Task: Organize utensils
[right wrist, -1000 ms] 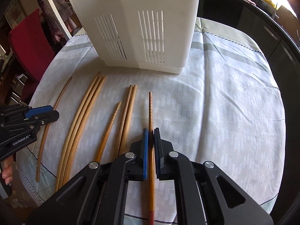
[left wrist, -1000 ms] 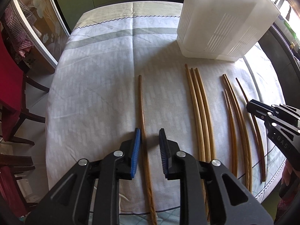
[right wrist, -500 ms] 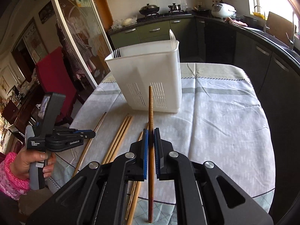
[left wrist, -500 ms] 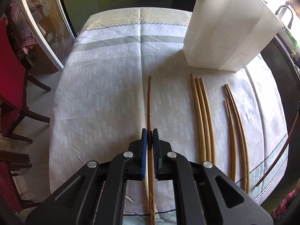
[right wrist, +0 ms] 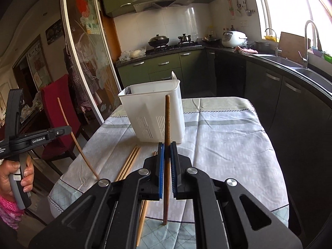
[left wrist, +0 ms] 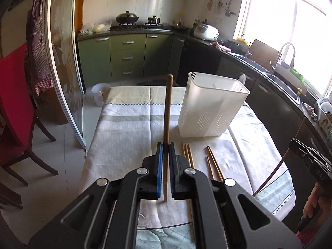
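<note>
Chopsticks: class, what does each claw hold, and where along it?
Each claw grips one brown wooden chopstick: left claw on chopstick, right claw on chopstick, both clamped partway along the shaft.

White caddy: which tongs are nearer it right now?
Right, though only by a little. The right tongs face the white caddy almost straight ahead; the left tongs sit off to its left, with it ahead and to their right.

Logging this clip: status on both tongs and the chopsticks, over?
Left tongs shut on one chopstick, right tongs shut on another chopstick. Five still on table. White caddy ahead, path clear.
</note>
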Tool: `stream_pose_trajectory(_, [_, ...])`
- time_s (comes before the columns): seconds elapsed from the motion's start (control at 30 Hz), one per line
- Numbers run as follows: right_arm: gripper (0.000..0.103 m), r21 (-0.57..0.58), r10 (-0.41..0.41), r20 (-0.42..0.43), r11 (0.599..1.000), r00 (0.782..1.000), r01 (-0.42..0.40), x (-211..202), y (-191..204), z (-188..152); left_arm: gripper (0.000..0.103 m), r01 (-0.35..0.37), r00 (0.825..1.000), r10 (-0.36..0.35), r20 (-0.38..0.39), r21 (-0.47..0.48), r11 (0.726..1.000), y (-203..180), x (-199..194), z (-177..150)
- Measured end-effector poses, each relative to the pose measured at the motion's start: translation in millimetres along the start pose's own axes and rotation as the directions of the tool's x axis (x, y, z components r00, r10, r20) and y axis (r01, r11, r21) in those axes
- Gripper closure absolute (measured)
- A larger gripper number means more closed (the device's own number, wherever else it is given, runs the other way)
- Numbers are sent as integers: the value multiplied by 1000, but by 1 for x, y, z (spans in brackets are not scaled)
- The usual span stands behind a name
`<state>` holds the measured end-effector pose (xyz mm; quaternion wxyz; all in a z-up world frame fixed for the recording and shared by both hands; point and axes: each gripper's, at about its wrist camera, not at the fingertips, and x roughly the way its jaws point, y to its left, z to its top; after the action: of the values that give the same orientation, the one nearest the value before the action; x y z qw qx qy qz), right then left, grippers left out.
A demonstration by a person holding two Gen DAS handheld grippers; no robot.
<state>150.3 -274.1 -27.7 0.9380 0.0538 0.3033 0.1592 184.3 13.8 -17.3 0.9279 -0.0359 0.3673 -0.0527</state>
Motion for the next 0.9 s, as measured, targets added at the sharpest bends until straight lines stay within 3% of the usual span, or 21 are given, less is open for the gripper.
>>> stream_pose_trajectory(0.47, [96,-24,-11,8,1000,1000,11,-11,2,-5,97,24,1000,-24,0,59,998,-15,-10,-11])
stream_pose_trajectory(0.9, [96,-34,31,22,999,999,-31,-19,5,9,97,33,999,-36,35,84,996,-21,-20,-7])
